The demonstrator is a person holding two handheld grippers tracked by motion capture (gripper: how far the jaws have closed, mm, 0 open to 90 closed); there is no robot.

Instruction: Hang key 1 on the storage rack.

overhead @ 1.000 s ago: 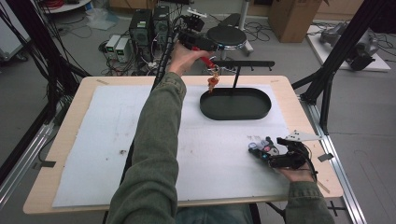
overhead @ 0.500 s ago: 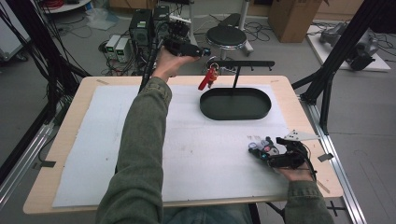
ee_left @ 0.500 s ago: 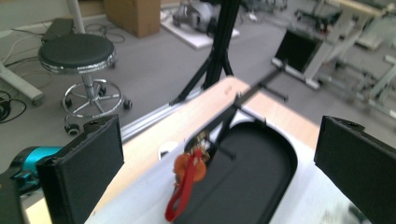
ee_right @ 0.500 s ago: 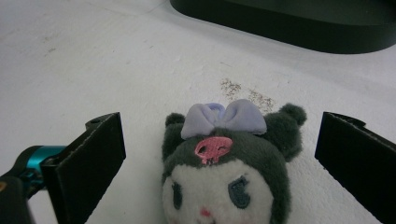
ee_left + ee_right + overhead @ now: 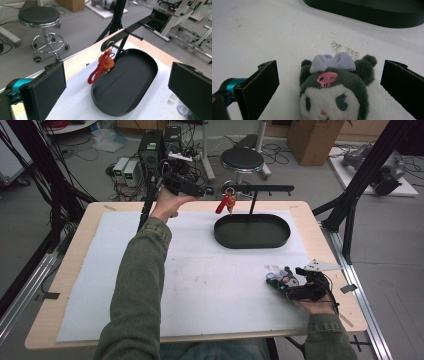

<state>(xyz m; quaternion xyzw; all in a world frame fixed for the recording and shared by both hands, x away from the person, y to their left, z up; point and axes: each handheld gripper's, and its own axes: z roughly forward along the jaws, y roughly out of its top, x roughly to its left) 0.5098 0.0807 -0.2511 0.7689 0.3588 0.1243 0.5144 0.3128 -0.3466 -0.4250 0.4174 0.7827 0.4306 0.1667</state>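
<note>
Landmark: black oval tray at far right of table; all places given relative to it.

Work in hand: hanging keychain charms on rack above tray; judged partly done, one charm hung, one still down on the table.

Rack: thin black bar on an upright post rising from tray's far rim; short pegs along the bar; rigid, matte, probably metal.

Orange charm: hung by its metal ring from the bar's left end, over tray's left rim; rounded orange body, soft-looking; red loop strap dangling below, flexible.

Left gripper: held high, left of tray and just beside the hung charm, apart from it; jaws released, wide, nothing between the flat black pads. Placement judged to suit a release just made on the peg.

Plush charm: lying on white mat, near side of tray and well apart from it; dark grey fuzzy head, white face, lilac fabric bow, pink skull patch; compressible.

Right gripper: low over mat, on near right side of tray; jaws released, standing either side of plush head, not touching. Position judged ready for closing on the plush.

Tray: smooth, low wall, shallow, rigid; empty.

Mat: white, slightly soiled, flat.
</note>
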